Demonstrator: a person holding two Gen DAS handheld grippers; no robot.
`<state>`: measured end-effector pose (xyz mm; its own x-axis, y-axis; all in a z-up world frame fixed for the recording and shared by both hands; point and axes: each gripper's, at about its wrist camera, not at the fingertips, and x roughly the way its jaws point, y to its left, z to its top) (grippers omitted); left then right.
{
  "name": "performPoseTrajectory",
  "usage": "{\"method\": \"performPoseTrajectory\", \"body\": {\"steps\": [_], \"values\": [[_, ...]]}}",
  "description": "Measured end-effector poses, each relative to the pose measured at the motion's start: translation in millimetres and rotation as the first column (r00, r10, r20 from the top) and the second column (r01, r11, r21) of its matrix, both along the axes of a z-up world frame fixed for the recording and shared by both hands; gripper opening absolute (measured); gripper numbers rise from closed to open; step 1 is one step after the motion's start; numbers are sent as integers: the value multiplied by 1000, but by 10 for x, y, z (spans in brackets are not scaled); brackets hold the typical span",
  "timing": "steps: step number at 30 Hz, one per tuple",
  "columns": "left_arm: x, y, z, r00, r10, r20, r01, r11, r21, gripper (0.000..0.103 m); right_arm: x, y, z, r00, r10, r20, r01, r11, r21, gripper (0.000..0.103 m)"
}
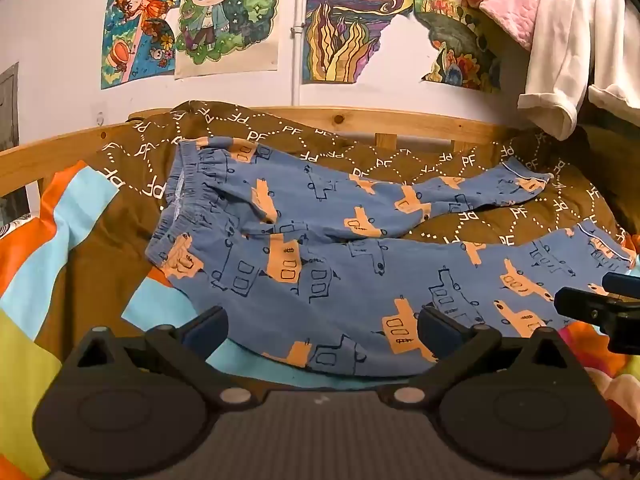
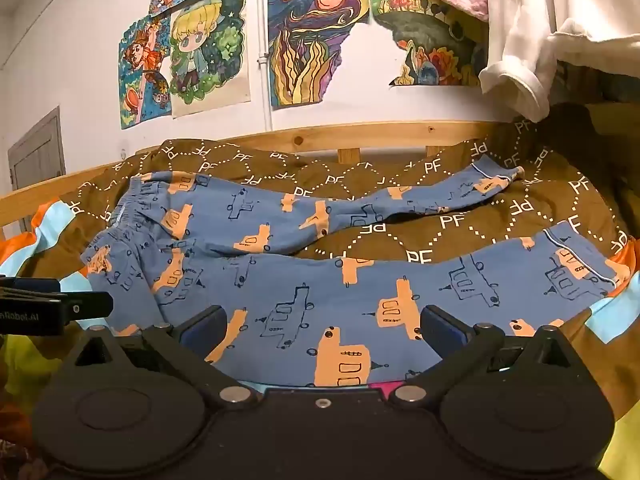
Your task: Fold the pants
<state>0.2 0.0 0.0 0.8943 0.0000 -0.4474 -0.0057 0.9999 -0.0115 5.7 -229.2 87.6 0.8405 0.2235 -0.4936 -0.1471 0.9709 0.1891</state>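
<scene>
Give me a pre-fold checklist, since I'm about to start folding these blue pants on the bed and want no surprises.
1. Left gripper open, nothing between its fingers: ok.
2. Right gripper open, nothing held: ok.
3. Blue pants laid out, waistband at the left: ok.
4. Legs lying together: not ok; the far leg is spread apart from the near leg, brown PF blanket showing between.
5. Far leg smooth: not ok, twisted near the knee.
6. Anything under the pants: cannot tell.
</scene>
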Motion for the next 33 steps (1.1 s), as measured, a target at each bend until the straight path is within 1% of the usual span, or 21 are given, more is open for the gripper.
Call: {"method": "performPoseTrajectory", "body": {"steps": [8,9,15,17,33], "values": [[-31,53,2,1000,-4,5,4,1000,-9,103,8,-4,15,1000,-2,-4,2,1000,-3,102],[-10,43,-73,1000,-6,2,6,1000,-6,103,9,-14,-8,1000,-3,-5,3,1000,-3,102],[-85,83,-110,1000,-3,5,3,1000,-8,103,13,-11,-6,1000,-2,-9,2,1000,-6,102],[11,9,-42,1000,-3,-16,3,1000,8,103,14,-10,-10,1000,-2,-9,2,1000,-7,102],[8,45,-55,1000,6,-22,-6,1000,4,103,31,-12,-38,1000,-3,-16,3,1000,-7,102]]}}
